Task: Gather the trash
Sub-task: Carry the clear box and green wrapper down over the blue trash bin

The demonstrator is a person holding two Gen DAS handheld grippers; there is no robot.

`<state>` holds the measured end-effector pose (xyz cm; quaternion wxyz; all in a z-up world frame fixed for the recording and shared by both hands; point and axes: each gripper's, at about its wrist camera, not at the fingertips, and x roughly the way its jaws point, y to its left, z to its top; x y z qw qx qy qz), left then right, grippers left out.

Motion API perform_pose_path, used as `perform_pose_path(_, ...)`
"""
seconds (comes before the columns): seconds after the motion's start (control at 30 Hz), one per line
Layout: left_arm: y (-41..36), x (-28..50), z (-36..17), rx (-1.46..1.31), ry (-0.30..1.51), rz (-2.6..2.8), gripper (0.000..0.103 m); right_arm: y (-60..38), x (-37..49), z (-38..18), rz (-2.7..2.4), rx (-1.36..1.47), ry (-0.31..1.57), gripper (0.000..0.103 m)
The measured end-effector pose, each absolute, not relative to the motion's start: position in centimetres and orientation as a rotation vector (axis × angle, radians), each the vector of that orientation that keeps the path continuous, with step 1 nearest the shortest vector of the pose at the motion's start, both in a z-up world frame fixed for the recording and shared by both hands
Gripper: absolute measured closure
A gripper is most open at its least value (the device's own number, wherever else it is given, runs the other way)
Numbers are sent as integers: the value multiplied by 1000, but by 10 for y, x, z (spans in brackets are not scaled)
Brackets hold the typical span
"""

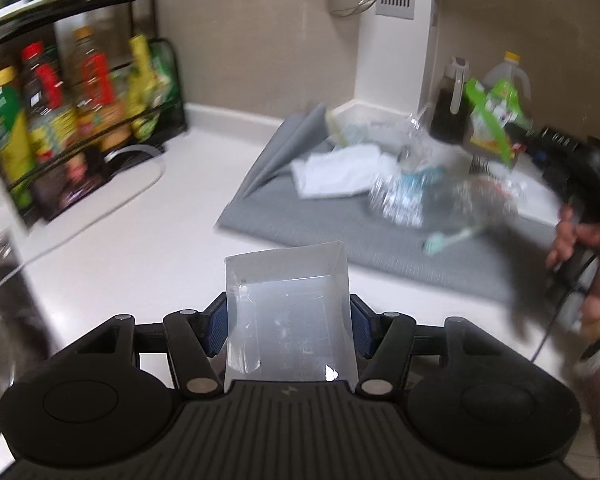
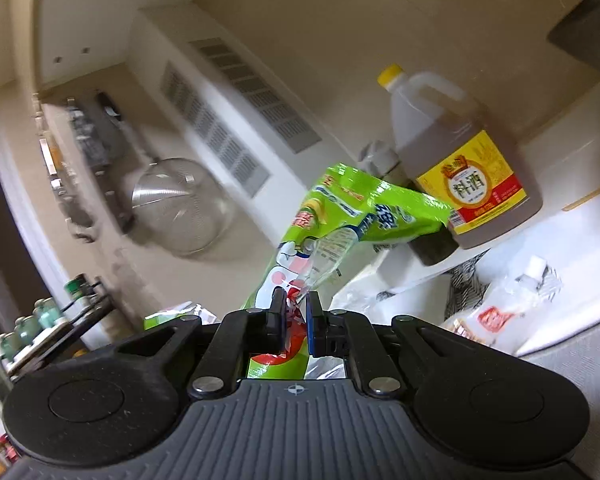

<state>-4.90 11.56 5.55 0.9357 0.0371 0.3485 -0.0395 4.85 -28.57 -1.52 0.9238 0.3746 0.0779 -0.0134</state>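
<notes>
**Countertop trash: items in hand and items on the mat**

1. Left gripper (image 1: 288, 318). We find its blue pads pressed against the two sides of a clear plastic box (image 1: 288, 312), which sits open-mouthed between them, above the white counter (image 1: 160, 240).

2. Right gripper (image 2: 296, 320). We see its jaws drawn nearly together on the lower end of a green snack wrapper (image 2: 340, 216), which stands up and away toward 1 o'clock. In the left wrist view the same wrapper (image 1: 496, 120) hangs in the air at 2 o'clock, with a hand (image 1: 580, 248) on the black handle below it.

3. Grey mat (image 1: 340, 248). From the left wrist view it lies at 1 o'clock on the counter, its far left edge folded up. On it we count white crumpled paper (image 1: 340, 172), a crushed clear bottle with blue label (image 1: 404, 196), further clear plastic beside it, blurred, and a pale green stick-like piece (image 1: 452, 240) near the mat's near edge.

4. Background. A large jug with yellow cap (image 2: 460, 168) stands at 1 o'clock in the right wrist view, a dark bottle (image 2: 432, 248) just beside it. A black rack of sauce bottles (image 1: 72, 120) stands at 10 o'clock in the left wrist view. A wire strainer (image 2: 180, 208) hangs on the wall.
</notes>
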Motion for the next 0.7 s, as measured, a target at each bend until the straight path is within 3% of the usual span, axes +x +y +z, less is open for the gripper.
perform_pose_path(0.33, 146, -126, 26, 48, 722, -55, 38, -224, -68, 39, 147, 642, 207, 92)
perform_pose_path(0.7, 159, -181, -26, 47, 746, -9, 38, -135, -159, 10, 213, 496, 453, 92)
